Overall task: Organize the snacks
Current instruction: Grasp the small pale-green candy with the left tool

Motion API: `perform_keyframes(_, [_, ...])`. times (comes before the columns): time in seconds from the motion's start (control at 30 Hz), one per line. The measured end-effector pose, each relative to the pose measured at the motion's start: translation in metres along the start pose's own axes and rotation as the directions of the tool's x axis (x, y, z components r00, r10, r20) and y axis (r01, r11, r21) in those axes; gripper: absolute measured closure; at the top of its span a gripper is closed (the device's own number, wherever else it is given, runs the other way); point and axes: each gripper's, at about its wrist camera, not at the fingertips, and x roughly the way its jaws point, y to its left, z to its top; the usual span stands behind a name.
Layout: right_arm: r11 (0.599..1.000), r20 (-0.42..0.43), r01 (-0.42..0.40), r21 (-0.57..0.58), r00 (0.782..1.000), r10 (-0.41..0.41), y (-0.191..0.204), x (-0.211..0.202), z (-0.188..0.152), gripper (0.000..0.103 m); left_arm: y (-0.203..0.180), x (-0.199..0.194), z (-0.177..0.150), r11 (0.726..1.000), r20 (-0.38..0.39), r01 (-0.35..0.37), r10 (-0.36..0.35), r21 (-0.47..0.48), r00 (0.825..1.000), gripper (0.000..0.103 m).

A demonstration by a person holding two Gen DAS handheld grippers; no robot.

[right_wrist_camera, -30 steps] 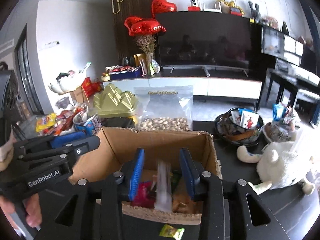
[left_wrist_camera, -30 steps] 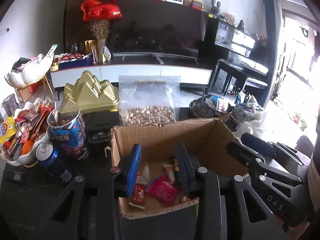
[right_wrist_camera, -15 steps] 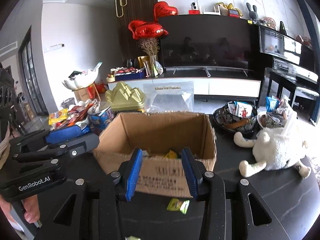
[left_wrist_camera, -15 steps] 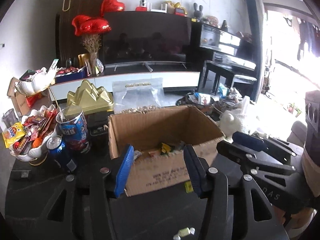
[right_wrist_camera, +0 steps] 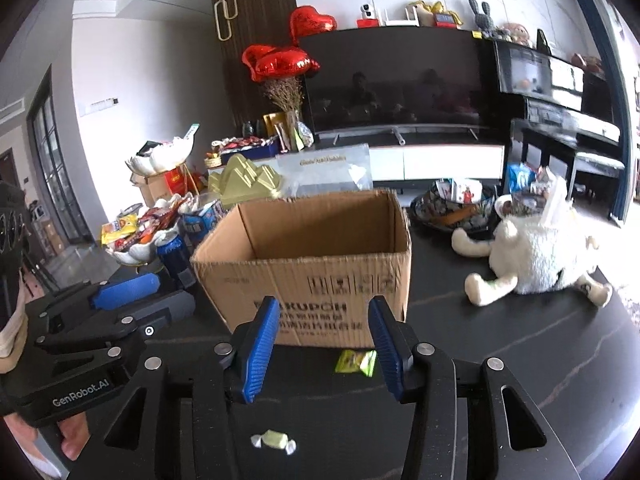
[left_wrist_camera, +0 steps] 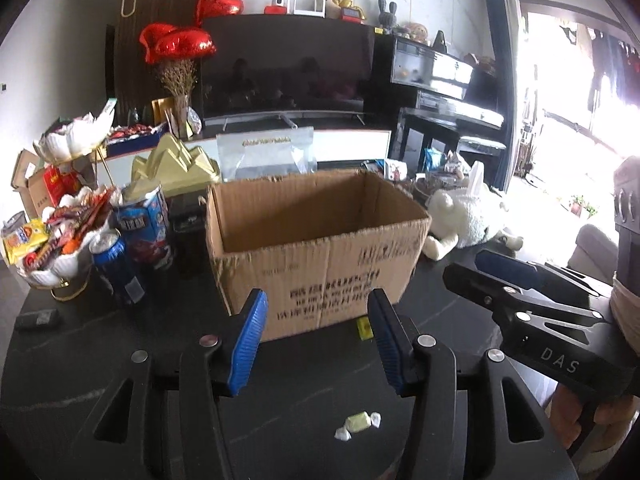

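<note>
- Right wrist view alone shows the green wrapped snack whole, on the tabletop just before the cardboard box; left view catches only a yellow sliver by its right pad.
- Pale wrapped candy lies nearer the front edge in both views.
- Box contents hidden behind the front wall; print on it too blurred to read.
- White plush toy right of the box; snack bowl and blue can left, maybe touching.
- Left gripper: jaws apart, empty.
- Right gripper: jaws opening, nothing clamped.
- Both angled down, side by side.
</note>
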Motion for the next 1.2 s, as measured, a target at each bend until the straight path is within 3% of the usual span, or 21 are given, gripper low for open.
perform_keyframes(0.57, [1.0, -0.19, -0.004, 0.011, 0.982, 0.006, -0.007, 0.023, -0.073, 0.055, -0.01, 0.027, -0.068, 0.999, -0.154, 0.047, -0.042, 0.027, 0.987, 0.051])
perform_keyframes(1.2, [0.999, -0.322, 0.041, 0.011, 0.946, -0.035, -0.019, 0.059, -0.104, 0.055, -0.013, 0.075, -0.115, 0.986, -0.27, 0.168, -0.162, -0.002, 0.949, 0.052])
